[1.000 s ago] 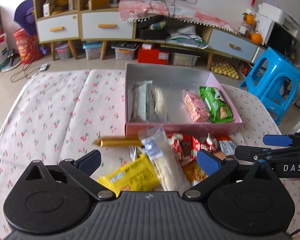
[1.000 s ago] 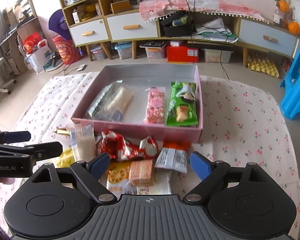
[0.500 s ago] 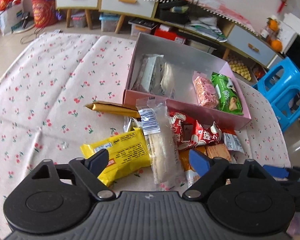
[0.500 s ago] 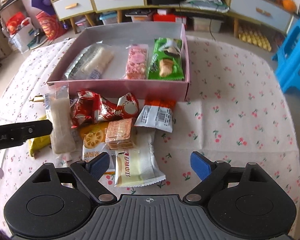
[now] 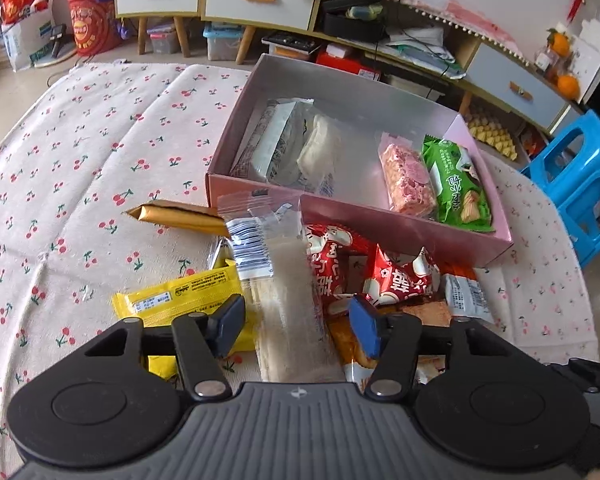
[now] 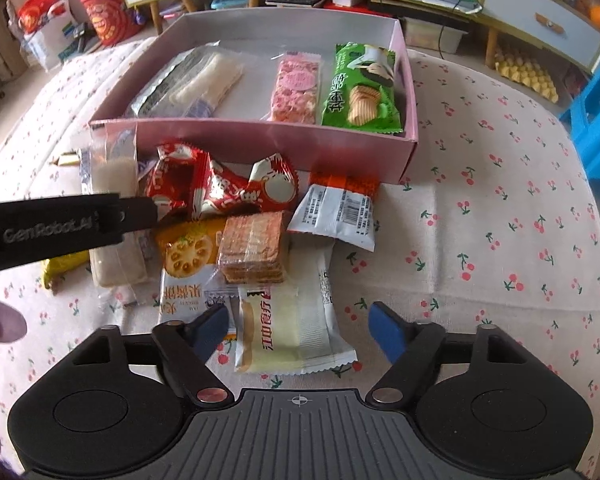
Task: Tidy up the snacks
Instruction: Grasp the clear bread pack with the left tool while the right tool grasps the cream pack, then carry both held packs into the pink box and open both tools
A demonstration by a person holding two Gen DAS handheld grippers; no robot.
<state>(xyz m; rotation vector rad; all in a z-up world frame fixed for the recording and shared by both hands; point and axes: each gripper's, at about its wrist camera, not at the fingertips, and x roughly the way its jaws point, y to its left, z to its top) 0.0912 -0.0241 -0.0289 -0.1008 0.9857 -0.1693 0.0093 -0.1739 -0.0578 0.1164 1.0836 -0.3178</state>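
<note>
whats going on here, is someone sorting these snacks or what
A person with a handheld gripper in each hand is sorting snacks into the pink box. It holds a few packets, among them a green one and a pink one; the rest lie piled in front of it. The left gripper has open jaws either side of a long clear packet. The right gripper is open over a pale cream packet. Nothing is gripped yet.

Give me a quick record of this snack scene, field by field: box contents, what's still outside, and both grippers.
box: pink box, open top
in box: green chip packet, pink bar, clear-wrapped pale snacks
outside box: pile on the cherry-print cloth, including yellow packet, red wrappers
left gripper: open, straddling clear cracker pack
right gripper: open, around cream packet
</note>
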